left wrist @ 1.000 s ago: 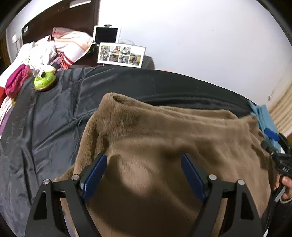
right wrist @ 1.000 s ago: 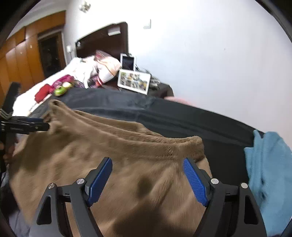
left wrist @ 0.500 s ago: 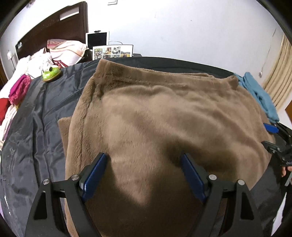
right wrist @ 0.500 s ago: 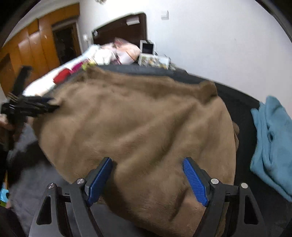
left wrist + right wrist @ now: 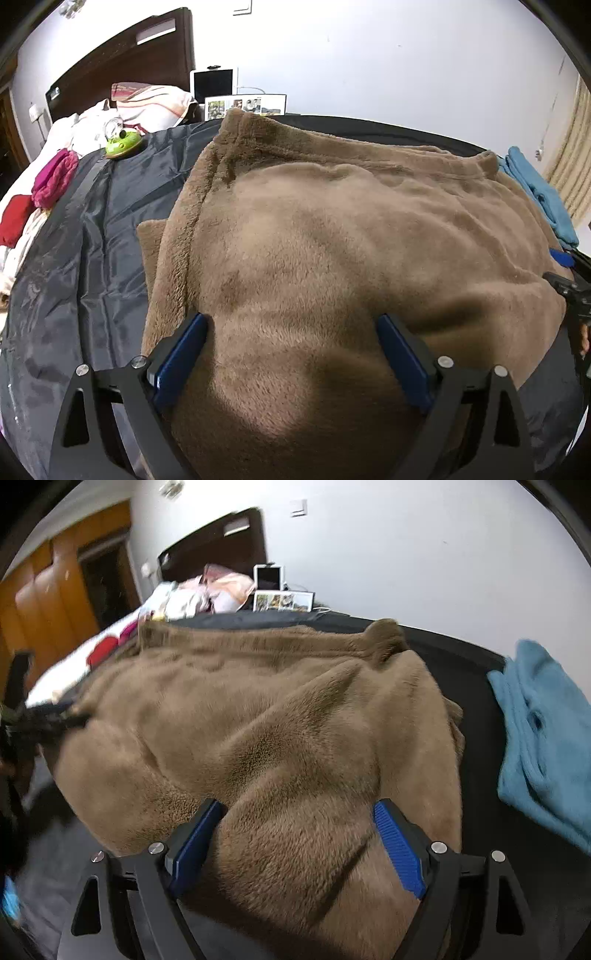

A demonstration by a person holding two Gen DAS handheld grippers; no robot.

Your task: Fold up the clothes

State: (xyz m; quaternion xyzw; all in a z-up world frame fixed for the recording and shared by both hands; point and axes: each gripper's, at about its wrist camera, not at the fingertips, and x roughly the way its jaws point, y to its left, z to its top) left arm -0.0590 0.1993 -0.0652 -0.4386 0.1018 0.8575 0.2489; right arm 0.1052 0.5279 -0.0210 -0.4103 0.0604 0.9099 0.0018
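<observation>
Now both claws wide — left gripper (image 5: pixel 291 328), right gripper (image 5: pixel 295 816) — brown fleece (image 5: pixel 332 229) between

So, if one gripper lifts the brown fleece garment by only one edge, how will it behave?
The brown fleece garment will probably hang limp: it lies in soft folds and bulges over the dark sheet. Its thick pile suggests some bulk, so a thin pinch may slip. The sheet looks glossy, so a push would likely slide or bunch it.
</observation>
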